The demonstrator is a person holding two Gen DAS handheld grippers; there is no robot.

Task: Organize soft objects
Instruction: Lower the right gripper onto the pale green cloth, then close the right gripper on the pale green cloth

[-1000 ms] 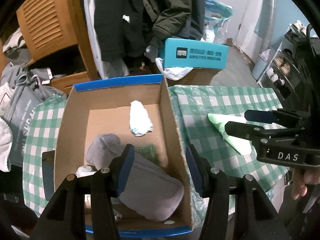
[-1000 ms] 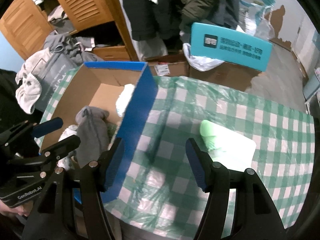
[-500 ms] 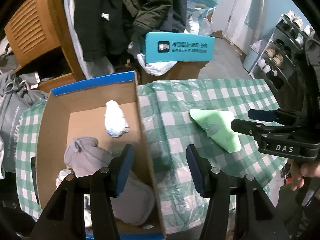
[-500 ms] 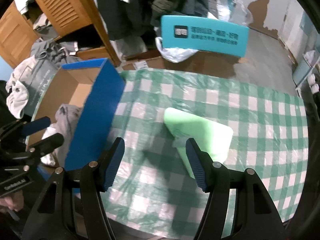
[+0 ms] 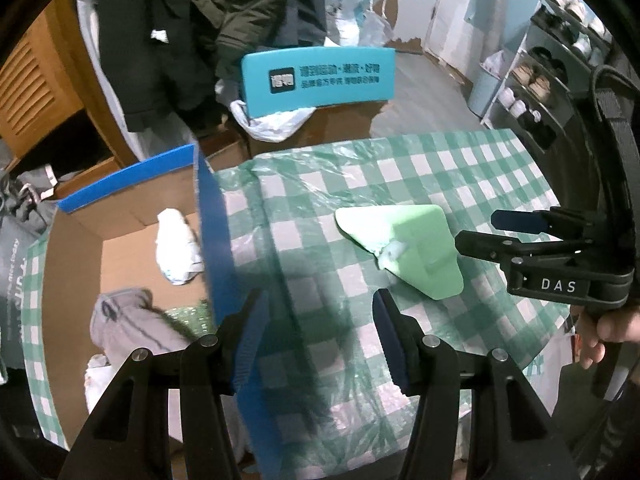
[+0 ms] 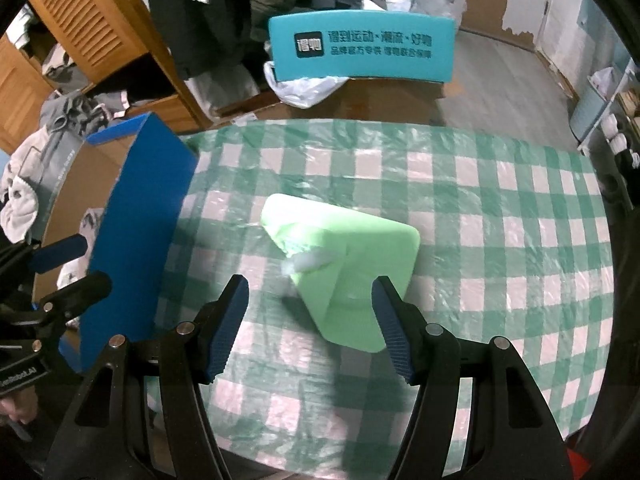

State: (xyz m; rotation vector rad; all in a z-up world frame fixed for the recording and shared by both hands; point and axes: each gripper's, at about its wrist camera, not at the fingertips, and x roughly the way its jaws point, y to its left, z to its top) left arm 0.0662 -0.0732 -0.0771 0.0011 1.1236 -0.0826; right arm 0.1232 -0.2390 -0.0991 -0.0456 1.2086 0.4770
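Worktop: a surface under a green-and-white checked plastic cloth (image 6: 460, 184), filling the middle of both wrist views.
Cardboard box: an open brown carton with blue outer walls (image 5: 212, 240), standing on the worktop at 9 o'clock from the green pad.
Teal sign: a curved teal panel with dark printed characters (image 6: 360, 48), beyond the worktop's far edge at 12 o'clock, above a crumpled white plastic bag (image 6: 304, 88).
Green pad: a flat, soft, pale-green wedge-shaped pad (image 6: 344, 264), lying on the bare cloth outside the box, a small white tuft on its upper face.
Grey soft item: a grey fabric bundle (image 5: 124, 320) on the box floor at the near end, partly hidden by the left jaws.
White soft item: a crumpled white cloth wad (image 5: 176, 248) on the box floor, at 12 o'clock from the grey bundle and apart from it.
Right gripper: black with blue pads (image 6: 310, 300), jaws wide with nothing clamped; the near corner of the green pad lies below the gap, and whether the pads reach it cannot be told.
Left gripper: black with blue pads (image 5: 320, 320), jaws moderately apart and empty, above the checked cloth just beside the box's blue wall, with the green pad at 2 o'clock.
Hand: fingers (image 5: 600, 336) wrapped on the right gripper's handle at 3 o'clock in the left view.
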